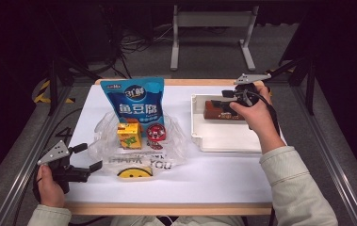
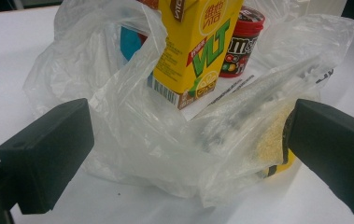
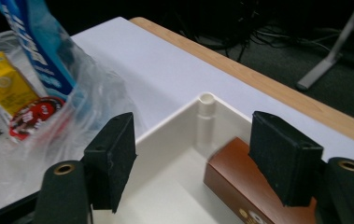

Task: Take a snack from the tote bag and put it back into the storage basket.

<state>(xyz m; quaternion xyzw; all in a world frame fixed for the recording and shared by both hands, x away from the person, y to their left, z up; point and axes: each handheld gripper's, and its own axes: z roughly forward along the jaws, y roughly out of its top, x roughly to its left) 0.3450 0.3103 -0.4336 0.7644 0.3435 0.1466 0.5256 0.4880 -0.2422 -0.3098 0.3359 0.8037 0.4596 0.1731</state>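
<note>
Lifting right gripper [image 1: 223, 100], jaws wide and empty, straight off brown box [image 1: 216, 110] at tray [image 1: 223, 141] far edge.

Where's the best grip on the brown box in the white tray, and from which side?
Grip the brown box across its narrow width, on the two long side faces, coming down from above. It lies flat along the far wall of the white tray, so a level approach would likely hit the rim. The right gripper is open above it.
</note>
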